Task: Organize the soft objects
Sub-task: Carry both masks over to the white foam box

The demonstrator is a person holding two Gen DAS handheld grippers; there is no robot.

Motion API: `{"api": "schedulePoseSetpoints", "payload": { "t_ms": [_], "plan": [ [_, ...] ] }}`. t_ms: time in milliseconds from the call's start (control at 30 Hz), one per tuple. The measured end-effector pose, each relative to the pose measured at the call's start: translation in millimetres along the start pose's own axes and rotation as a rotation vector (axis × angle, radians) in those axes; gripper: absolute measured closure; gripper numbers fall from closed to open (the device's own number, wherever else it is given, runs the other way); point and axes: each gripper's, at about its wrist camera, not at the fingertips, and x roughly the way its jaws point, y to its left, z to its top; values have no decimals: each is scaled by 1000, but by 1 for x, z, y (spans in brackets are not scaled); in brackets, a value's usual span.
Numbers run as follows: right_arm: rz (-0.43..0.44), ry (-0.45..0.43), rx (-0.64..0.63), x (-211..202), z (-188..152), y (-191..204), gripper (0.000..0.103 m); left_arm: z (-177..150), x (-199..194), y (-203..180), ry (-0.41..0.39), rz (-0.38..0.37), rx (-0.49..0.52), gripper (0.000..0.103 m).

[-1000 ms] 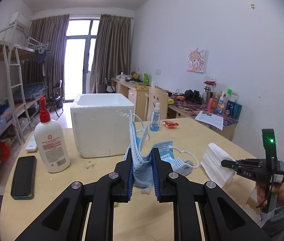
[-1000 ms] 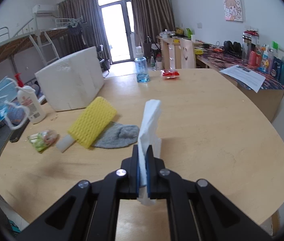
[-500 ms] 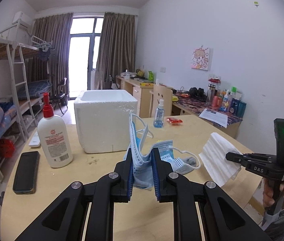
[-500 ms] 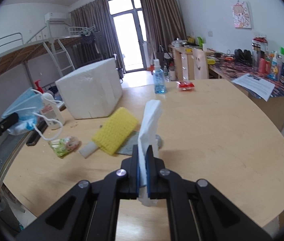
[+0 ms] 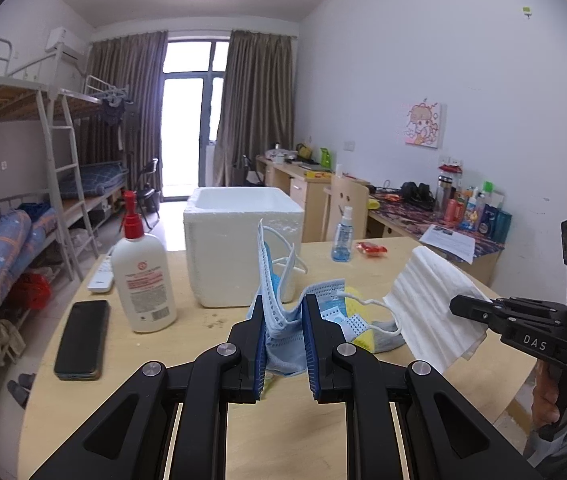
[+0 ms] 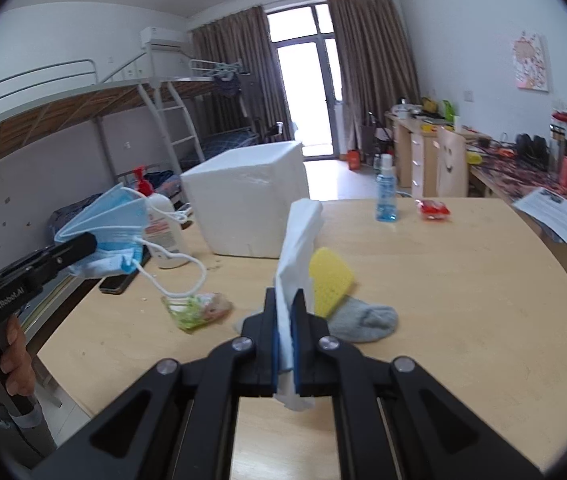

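My left gripper (image 5: 284, 312) is shut on a bunch of blue face masks (image 5: 279, 300), held up above the wooden table (image 5: 211, 420); white ear loops dangle from them. My right gripper (image 6: 285, 304) is shut on a folded white cloth (image 6: 297, 248) that stands up between its pads. In the left wrist view the right gripper (image 5: 457, 306) comes in from the right with the white cloth (image 5: 431, 304). The left gripper (image 6: 83, 246) with the masks (image 6: 111, 224) shows at the left of the right wrist view. A white foam box (image 5: 239, 248) stands open-topped behind both.
On the table lie a yellow sponge (image 6: 329, 280), a grey sock (image 6: 367, 320) and a green snack bag (image 6: 197, 308). Left of the box stand a lotion bottle (image 5: 143, 276), a phone (image 5: 81, 338) and a remote (image 5: 101, 278). A blue spray bottle (image 5: 342, 236) and a red packet (image 5: 371, 249) sit farther back.
The right gripper has risen with the white cloth and drawn closer to the left gripper. The left gripper has stayed about where it was, still holding the masks.
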Motion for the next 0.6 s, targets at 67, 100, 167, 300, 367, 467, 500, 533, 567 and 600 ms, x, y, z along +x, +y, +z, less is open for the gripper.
{"api": "schedulePoseSetpoints", "payload": {
  "t_ms": [67,100,167,300,367,467,500,533,567,600],
  "plan": [
    [17,-4,-7,0,3,5,96,1,-2,2,-1,14,0,86],
    [23,-5,-10,2,6,7,96,2,-4,4,-2,21,-3,86],
    [39,-6,-17,4,10,11,96,4,-6,6,-5,35,-6,86],
    [60,-12,-37,9,23,18,96,11,-9,12,-12,59,-10,86],
    [67,-15,-49,11,28,22,96,16,-9,14,-22,64,-9,86],
    [74,-17,-64,13,37,25,96,23,-8,18,-29,71,-14,86],
    [73,-17,-66,14,41,26,96,26,-6,19,-31,69,-13,86],
    [72,-18,-71,16,44,27,96,28,-5,21,-33,70,-13,86],
    [70,-21,-76,19,50,29,96,31,-3,22,-35,71,-13,86],
    [69,-24,-78,20,53,29,96,35,0,24,-37,71,-10,86]
  ]
}}
